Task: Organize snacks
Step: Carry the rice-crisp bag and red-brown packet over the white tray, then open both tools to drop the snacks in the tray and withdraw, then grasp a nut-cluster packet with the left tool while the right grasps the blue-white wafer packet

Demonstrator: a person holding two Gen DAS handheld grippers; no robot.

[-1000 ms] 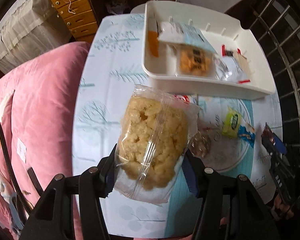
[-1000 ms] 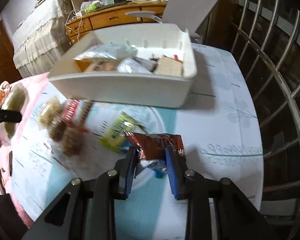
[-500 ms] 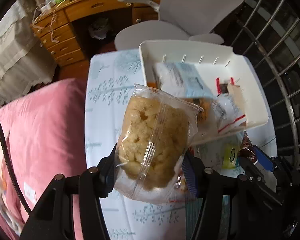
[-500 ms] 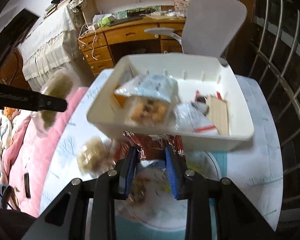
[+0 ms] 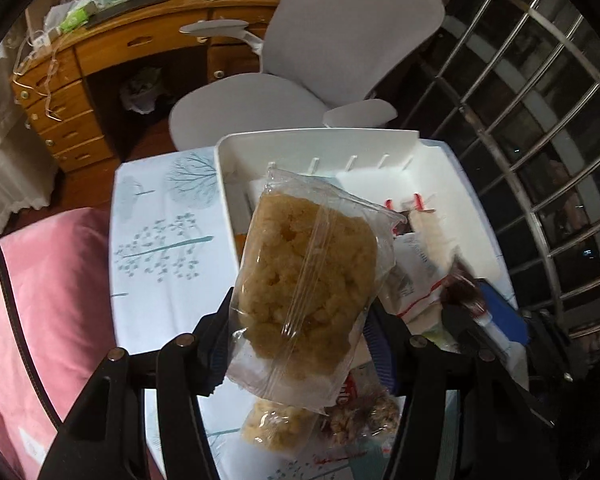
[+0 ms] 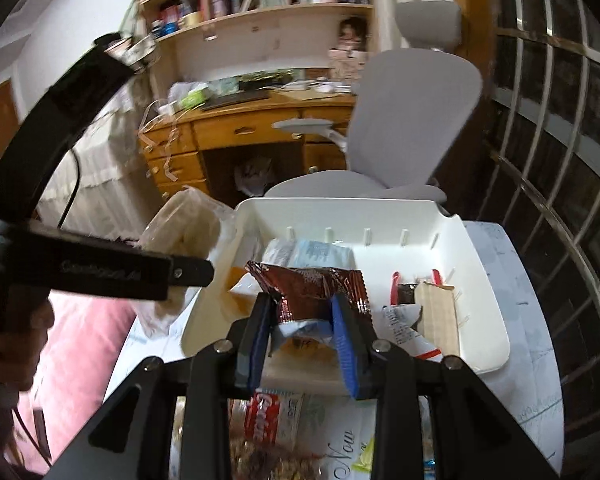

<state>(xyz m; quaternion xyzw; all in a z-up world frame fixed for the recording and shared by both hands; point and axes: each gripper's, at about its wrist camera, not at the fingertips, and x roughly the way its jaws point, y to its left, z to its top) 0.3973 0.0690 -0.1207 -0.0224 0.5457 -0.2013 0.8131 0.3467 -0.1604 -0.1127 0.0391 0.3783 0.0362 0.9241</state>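
crinkly clear bag (image 5: 308, 292) and foil packet (image 6: 312, 292) sit between both loosening fingers.

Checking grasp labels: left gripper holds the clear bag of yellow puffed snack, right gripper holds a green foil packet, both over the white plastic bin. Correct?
One error: the packet in the right gripper is a dark red-brown foil packet, not green, as the right wrist view shows. The left gripper does hold the clear bag of yellow puffed snack, both at the white plastic bin.

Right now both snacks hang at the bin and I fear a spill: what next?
Probably finish releasing: both hand-held grippers' jaws have just been opening. The brown wrapper sits over the white bin, and the rice cake bag overlaps it.
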